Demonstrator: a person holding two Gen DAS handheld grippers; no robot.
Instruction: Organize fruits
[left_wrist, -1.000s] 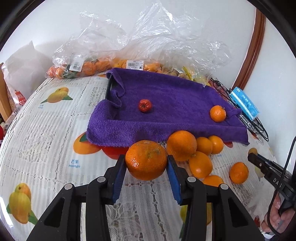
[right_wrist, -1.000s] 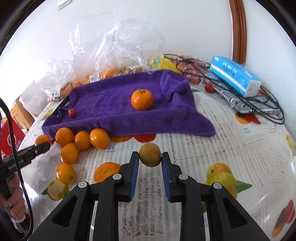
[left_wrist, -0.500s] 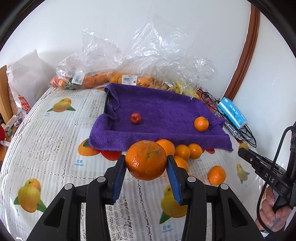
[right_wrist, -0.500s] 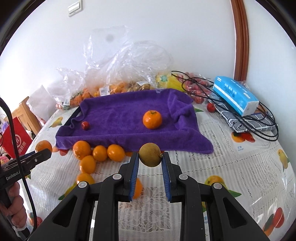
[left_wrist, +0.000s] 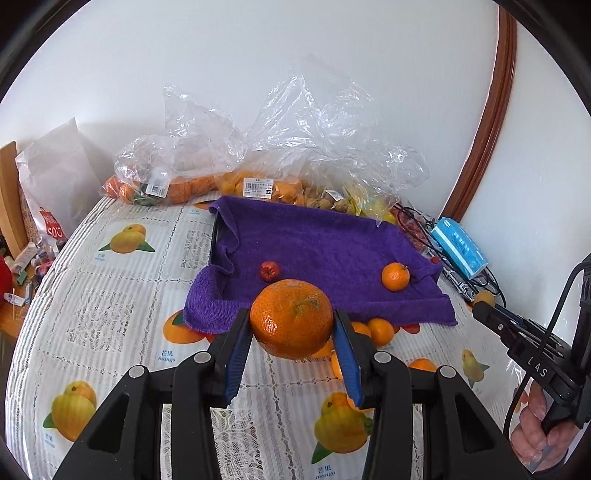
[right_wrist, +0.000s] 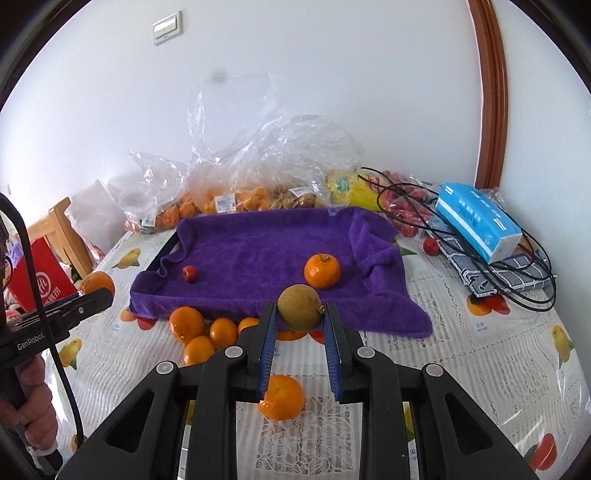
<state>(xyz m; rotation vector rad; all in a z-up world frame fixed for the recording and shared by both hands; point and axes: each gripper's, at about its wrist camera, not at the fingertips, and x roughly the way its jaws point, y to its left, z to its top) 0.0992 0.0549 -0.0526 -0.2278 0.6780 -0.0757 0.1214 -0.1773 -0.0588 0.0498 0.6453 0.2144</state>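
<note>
My left gripper is shut on a large orange, held in the air above the tablecloth. My right gripper is shut on a small brownish-yellow round fruit, also lifted off the table. Ahead of both lies a purple towel draped over a dark tray, with a small red fruit and a mandarin on it. Several loose oranges lie by the towel's near edge, and one more orange sits under my right gripper.
Clear plastic bags of fruit line the wall behind the towel. A blue tissue pack, black cables and a checked cloth lie at the right. The table carries a fruit-print lace cloth. A wooden chair stands at the left.
Both grippers have risen with their fruit still held, so the towel and the loose oranges now look smaller and lower in both views.
</note>
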